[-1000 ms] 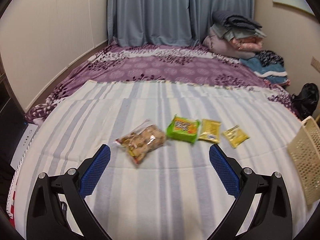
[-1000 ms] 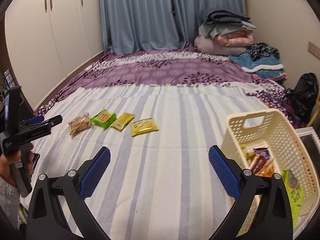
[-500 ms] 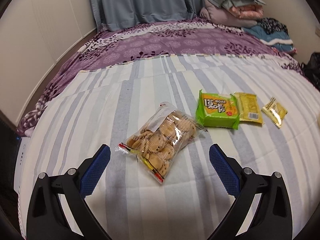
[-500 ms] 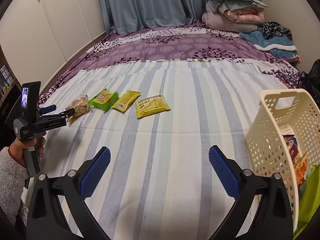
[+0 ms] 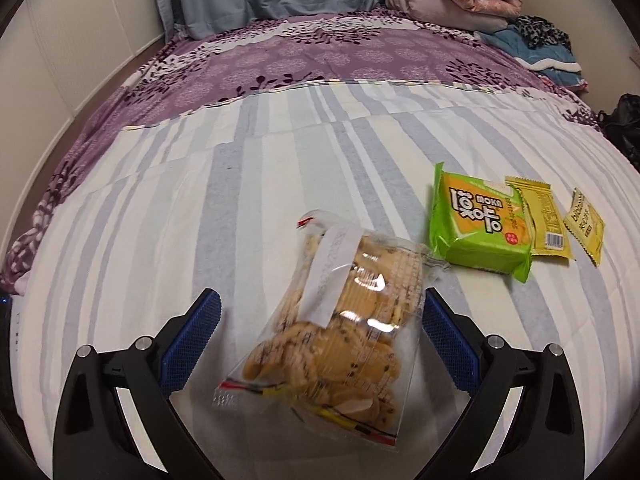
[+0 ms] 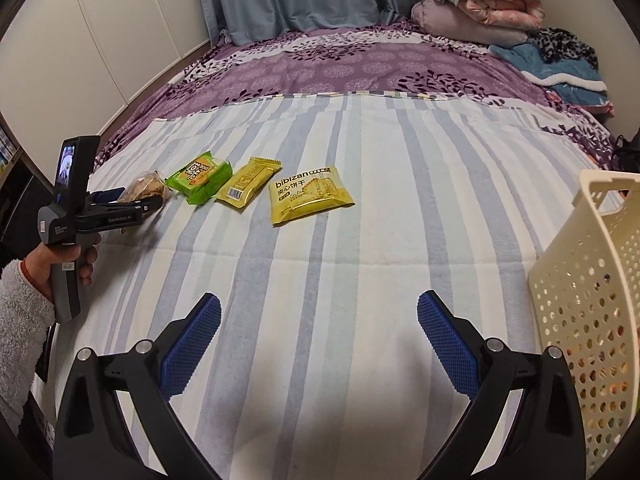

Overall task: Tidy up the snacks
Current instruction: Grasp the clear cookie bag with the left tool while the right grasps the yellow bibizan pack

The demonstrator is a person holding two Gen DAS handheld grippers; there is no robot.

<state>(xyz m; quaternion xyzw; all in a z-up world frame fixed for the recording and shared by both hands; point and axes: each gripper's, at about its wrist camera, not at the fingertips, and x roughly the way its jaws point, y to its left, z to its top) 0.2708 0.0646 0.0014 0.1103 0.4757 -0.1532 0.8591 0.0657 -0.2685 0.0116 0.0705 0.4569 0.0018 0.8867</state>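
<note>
My left gripper (image 5: 318,312) has its jaws spread wide around a clear bag of cookies (image 5: 340,320) lying on the striped blanket (image 5: 280,168); the right blue pad (image 5: 450,344) sits just at the bag's edge, the left pad (image 5: 188,344) stands apart from it, and I cannot tell whether the right one actually touches the plastic. The bag carries a white label strip, too blurred for me to read, and red and yellow printing along its near seam. Just beyond it to the right I see a green packet (image 5: 480,224) printed with "MOKA" and large Korean lettering, upside down from this side, overlapping the edge of a narrow yellow packet (image 5: 544,216) that shows a barcode. Further right lies a flat yellow packet (image 5: 584,220); from the right wrist view I read "bibizan" on it above Chinese characters. In that view my right gripper (image 6: 320,332) hovers over bare blanket with jaws wide and nothing between them, well apart from the row of snacks. A cream perforated basket (image 6: 584,312) stands at the right edge, with colourful wrappers dimly visible through its holes. At the left I see a hand (image 6: 60,260) in a fuzzy grey sleeve (image 6: 20,312) gripping the other device, whose side reads "GenRobot.AI". A purple floral bedspread (image 6: 360,64) lies beyond the blanket.
</note>
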